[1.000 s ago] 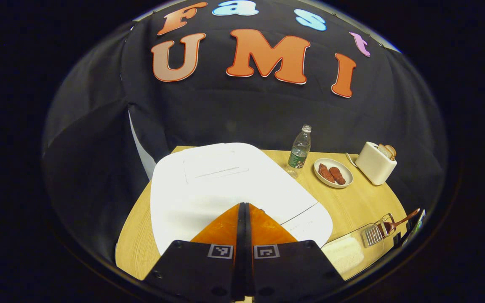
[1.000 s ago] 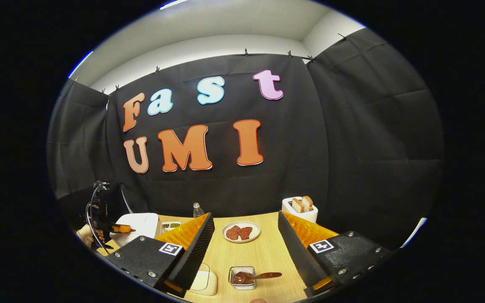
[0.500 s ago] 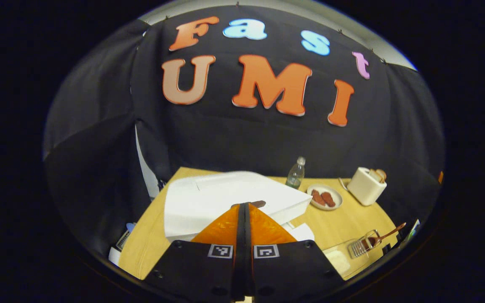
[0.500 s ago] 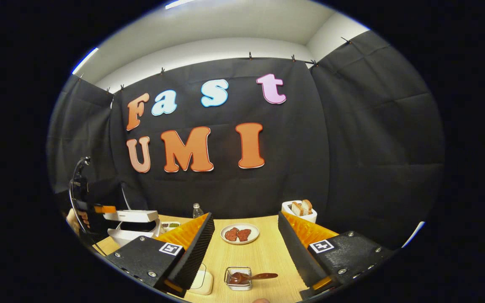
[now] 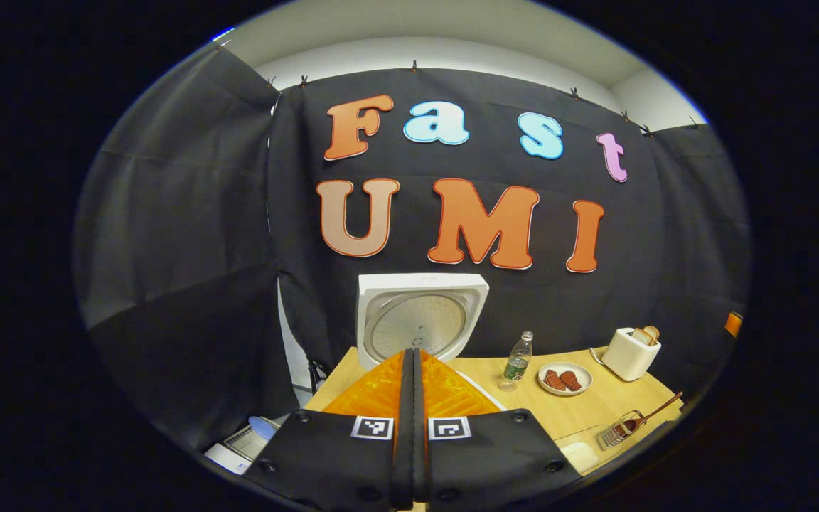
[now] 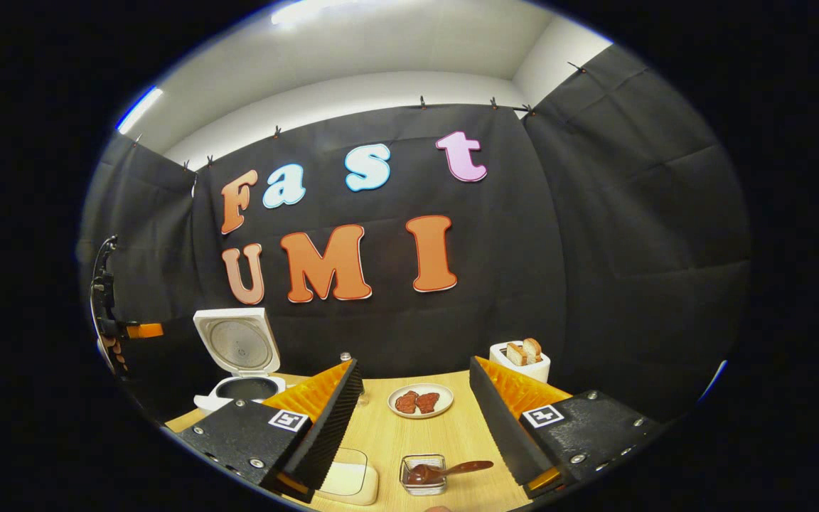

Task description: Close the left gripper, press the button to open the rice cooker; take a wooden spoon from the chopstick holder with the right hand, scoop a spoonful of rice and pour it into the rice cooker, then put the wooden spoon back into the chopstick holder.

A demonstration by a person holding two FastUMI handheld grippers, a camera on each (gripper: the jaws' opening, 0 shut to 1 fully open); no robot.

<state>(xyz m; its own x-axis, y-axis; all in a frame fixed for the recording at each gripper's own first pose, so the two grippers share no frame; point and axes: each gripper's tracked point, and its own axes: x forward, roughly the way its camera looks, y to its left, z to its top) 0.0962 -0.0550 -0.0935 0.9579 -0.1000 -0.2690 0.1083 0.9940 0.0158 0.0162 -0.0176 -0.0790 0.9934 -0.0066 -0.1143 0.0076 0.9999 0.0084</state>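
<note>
1. The rice cooker [image 6: 242,370] is standing with its lid [image 5: 420,316] swung upright, so the button step looks done; the dark inner pot is lying exposed, ready to take rice.
2. The left hand-held gripper [image 5: 413,370] is showing its orange fingers clenched together with nothing between them (the shape suited to poking a button), and it is hanging in front of the raised lid, apart from it.
3. The right hand-held gripper [image 6: 415,398] is hovering released, its fingers spread wide and empty over the surface [image 6: 445,434].
4. The wooden spoon [image 6: 445,471] is resting in the chopstick holder [image 6: 424,475], its bowl inside and its handle sticking out to the right, probably so it can be gripped easily. The holder is sitting low between the right fingers, near their tips.
5. The rice container [image 6: 349,482] is sitting just beside the holder, on its left.
</note>
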